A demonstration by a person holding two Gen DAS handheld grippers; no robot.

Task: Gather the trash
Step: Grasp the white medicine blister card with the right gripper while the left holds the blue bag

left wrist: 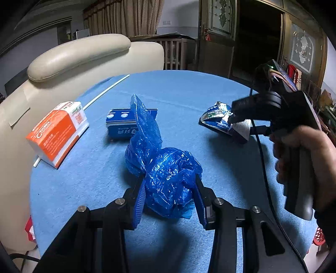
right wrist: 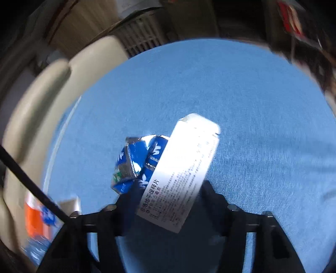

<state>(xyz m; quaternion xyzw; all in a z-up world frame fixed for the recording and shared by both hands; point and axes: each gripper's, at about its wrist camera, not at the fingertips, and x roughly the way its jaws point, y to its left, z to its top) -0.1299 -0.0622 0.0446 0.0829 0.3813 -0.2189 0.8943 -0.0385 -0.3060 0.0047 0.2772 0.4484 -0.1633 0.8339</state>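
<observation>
Blue cloth covered the round counter [left wrist: 189,88]. Nearest, the left hand-held gripper [left wrist: 169,201] pinched a crumpled blue plastic bag [left wrist: 166,172]. To the right, the right hand-held gripper [right wrist: 166,201] clamped a white medicine box [right wrist: 180,174] and a crushed blue carton [right wrist: 134,159]. Farther lay an orange box [left wrist: 56,132] and a blue box [left wrist: 121,124], with a cream sofa [left wrist: 84,54], curtains [left wrist: 126,16] and a dark wooden door [left wrist: 218,37] beyond.

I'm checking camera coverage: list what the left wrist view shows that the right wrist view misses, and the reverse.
Only the left wrist view shows the blue plastic bag between the left gripper jaws, the dark blue box and the white stick. Only the right wrist view shows the printed white box clamped in the right gripper. Both show the crumpled blue wrapper, the orange carton, the blue tablecloth and the beige chair.
</observation>
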